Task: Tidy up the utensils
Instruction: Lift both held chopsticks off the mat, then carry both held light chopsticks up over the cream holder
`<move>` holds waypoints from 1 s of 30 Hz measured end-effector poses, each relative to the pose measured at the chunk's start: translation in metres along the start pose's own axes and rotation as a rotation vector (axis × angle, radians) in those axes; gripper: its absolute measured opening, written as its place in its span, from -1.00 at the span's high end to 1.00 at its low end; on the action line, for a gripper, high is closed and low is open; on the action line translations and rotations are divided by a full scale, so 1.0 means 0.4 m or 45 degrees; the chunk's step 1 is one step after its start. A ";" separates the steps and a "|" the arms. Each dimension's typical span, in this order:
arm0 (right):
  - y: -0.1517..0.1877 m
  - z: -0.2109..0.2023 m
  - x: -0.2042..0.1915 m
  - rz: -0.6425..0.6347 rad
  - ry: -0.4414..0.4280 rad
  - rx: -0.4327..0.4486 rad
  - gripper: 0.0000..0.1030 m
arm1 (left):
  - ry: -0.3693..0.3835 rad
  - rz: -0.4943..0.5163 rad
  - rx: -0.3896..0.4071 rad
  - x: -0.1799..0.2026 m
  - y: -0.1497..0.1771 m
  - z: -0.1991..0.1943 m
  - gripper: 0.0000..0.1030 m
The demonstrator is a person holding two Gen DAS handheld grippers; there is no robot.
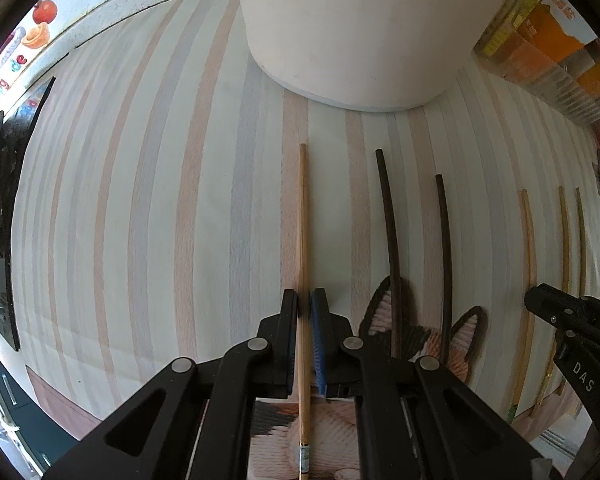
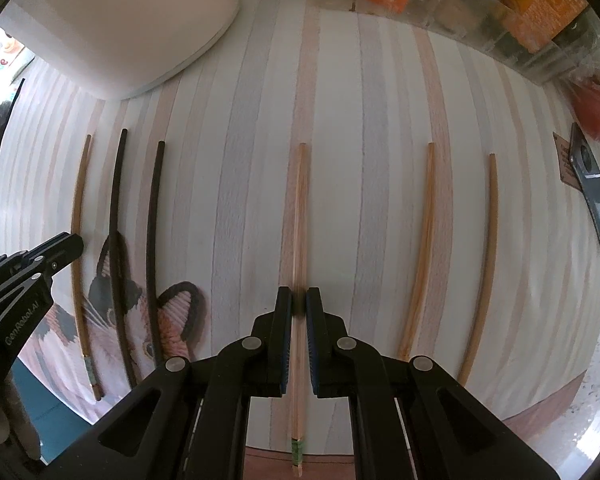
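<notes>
Several chopsticks lie side by side on a striped placemat (image 1: 160, 200). My left gripper (image 1: 304, 300) is shut on a light wooden chopstick (image 1: 303, 220) that runs between its fingers. My right gripper (image 2: 299, 300) is shut on another light wooden chopstick (image 2: 299, 208) with a green band at its near end. Two dark chopsticks (image 2: 156, 240) lie between the two grippers; they also show in the left wrist view (image 1: 392, 232). Two more wooden chopsticks (image 2: 420, 248) lie right of my right gripper. The left gripper appears in the right wrist view (image 2: 66, 246), the right gripper in the left wrist view (image 1: 536, 300).
A large white container (image 1: 360, 32) stands at the far edge of the mat. A clear box with orange packets (image 2: 480, 8) sits at the back right. A dark tool (image 2: 592, 196) lies at the far right. A cat-pattern mat (image 2: 168, 320) lies under the dark chopsticks.
</notes>
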State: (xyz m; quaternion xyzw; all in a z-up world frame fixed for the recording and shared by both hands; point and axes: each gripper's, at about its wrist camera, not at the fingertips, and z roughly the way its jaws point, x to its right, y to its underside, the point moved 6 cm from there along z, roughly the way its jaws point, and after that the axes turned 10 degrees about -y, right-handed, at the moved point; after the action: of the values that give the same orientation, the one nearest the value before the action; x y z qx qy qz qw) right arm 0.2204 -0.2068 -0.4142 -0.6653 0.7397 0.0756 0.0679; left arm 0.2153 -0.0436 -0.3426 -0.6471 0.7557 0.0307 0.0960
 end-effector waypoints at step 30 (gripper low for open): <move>-0.051 -0.498 -0.069 0.017 -0.375 0.705 0.87 | 0.215 -0.245 0.750 -0.143 -0.073 -0.694 0.92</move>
State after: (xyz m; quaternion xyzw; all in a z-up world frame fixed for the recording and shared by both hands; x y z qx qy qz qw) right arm 0.2437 -0.2224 -0.2140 -0.5984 0.7187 -0.0329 0.3524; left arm 0.2231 -0.0403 -0.0577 -0.6604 0.6727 -0.2522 0.2187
